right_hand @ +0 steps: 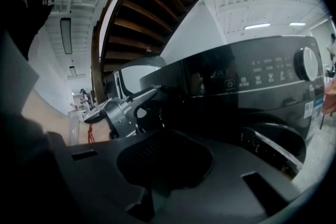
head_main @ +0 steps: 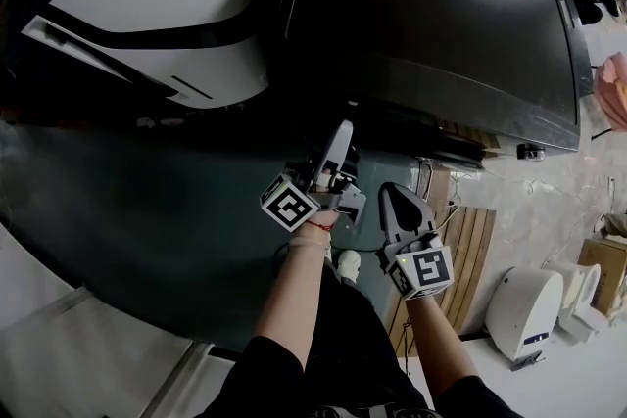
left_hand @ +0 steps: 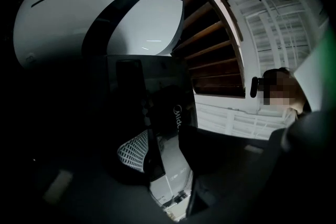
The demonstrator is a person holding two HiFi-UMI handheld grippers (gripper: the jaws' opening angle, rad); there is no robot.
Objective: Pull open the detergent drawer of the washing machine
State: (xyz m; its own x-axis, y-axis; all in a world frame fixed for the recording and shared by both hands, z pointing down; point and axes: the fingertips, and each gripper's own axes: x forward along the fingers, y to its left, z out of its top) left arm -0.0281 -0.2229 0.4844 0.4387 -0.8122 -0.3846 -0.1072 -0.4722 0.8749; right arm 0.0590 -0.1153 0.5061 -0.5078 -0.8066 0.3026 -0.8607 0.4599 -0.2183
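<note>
The dark washing machine (head_main: 431, 24) fills the upper right of the head view. In the right gripper view its control panel (right_hand: 252, 81) faces me, and the detergent drawer front (right_hand: 176, 84) is at the panel's left end. My left gripper (head_main: 343, 134) reaches up to that corner, and its tip (right_hand: 149, 94) lies against the drawer's edge. In the left gripper view its jaws stand open (left_hand: 170, 160) around a dark panel with a logo (left_hand: 168, 107). How far out the drawer is I cannot tell. My right gripper (head_main: 395, 194) hangs lower and to the right, shut and empty (right_hand: 165, 160).
A white and black appliance (head_main: 167, 5) stands left of the washer. The washer's dial (right_hand: 307, 63) and round door (right_hand: 273, 147) are to the right. On the floor at right are wooden slats (head_main: 470, 250), a small white appliance (head_main: 529, 308) and a cardboard box (head_main: 602, 269).
</note>
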